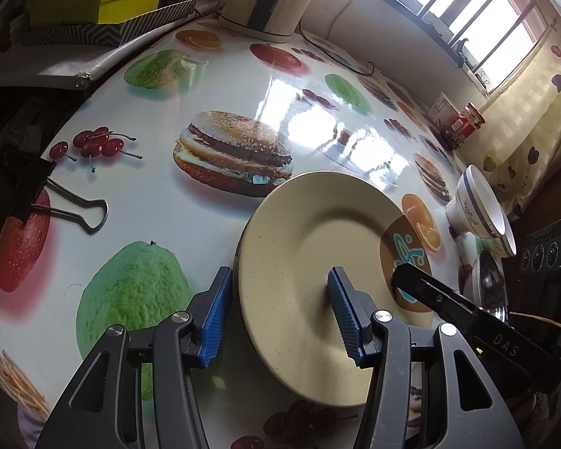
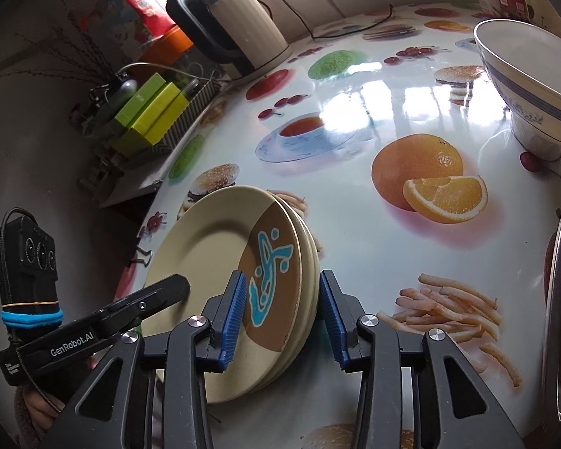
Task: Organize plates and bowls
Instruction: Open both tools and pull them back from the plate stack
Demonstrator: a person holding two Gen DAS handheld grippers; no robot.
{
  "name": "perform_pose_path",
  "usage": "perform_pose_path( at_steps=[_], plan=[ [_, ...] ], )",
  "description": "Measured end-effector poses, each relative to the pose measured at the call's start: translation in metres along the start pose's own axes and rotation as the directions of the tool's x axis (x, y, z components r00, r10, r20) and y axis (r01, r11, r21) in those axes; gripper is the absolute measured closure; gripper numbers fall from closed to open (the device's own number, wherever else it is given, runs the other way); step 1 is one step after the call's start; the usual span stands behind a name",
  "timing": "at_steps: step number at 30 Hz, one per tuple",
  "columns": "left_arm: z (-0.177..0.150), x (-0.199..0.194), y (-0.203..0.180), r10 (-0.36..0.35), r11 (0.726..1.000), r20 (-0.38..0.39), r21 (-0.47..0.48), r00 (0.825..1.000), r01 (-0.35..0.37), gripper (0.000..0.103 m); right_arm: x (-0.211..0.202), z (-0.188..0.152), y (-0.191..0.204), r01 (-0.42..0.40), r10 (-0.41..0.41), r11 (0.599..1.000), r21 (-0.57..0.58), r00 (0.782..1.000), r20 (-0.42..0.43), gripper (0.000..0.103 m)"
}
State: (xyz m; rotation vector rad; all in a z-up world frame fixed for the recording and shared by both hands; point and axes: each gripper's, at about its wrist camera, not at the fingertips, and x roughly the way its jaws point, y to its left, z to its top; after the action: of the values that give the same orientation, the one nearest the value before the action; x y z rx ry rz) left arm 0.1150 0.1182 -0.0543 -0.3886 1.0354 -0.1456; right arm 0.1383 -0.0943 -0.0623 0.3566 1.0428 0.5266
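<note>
A stack of cream plates (image 2: 220, 262) lies on the desk (image 1: 190, 232), whose glossy cover is printed with fruit, burgers and chips. The top plate carries a brown patch with a turquoise mark.

The left tongs (image 1: 280, 314) straddle the stack's near-left rim: one blue pad sits outside the edge, the other over the plate's face. The jaws stand fairly wide, and neither pad can be seen pressing on the plates. The right tongs (image 2: 280, 318) straddle the opposite rim, one pad on the brown patch and the other just beside the stack's outer edge. Their gap is narrower, about the thickness of the stack, yet a sliver of space shows at the outer pad, so no firm clamp is visible. Each tool's black finger tip lies over the top plate in the other tool's view.

Well right of the plates, white bowls with blue bands (image 1: 478, 205) sit nested, tilted in the left view. Just near of them lies a shiny metal dish (image 1: 490, 288). Far behind the plates a cream kettle (image 2: 239, 26) stands with its cord trailing along the desk. Left of the plates a black binder clip (image 1: 60, 202) grips the cover's edge, and yellow-green boxes (image 1: 104, 0) are piled beyond it. A red jar (image 1: 467, 119) stands far behind the bowls, by the window.
</note>
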Motion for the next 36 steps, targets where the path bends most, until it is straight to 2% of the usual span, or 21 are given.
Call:
perform_pose_path(
  at_steps=[8, 36],
  plan=[
    [0.021, 0.014, -0.006, 0.0, 1.0, -0.014, 0.01, 1.0, 0.0, 0.05, 0.003, 0.011, -0.005, 0.016, -0.016, 1.0, 0.023, 1.0, 0.009, 0.066],
    [0.101, 0.067, -0.032, -0.012, 0.997, -0.042, 0.075, 0.999, 0.015, 0.05, 0.027, 0.084, -0.04, 0.074, -0.082, 0.985, 0.155, 0.995, 0.049, 0.067]
  ],
)
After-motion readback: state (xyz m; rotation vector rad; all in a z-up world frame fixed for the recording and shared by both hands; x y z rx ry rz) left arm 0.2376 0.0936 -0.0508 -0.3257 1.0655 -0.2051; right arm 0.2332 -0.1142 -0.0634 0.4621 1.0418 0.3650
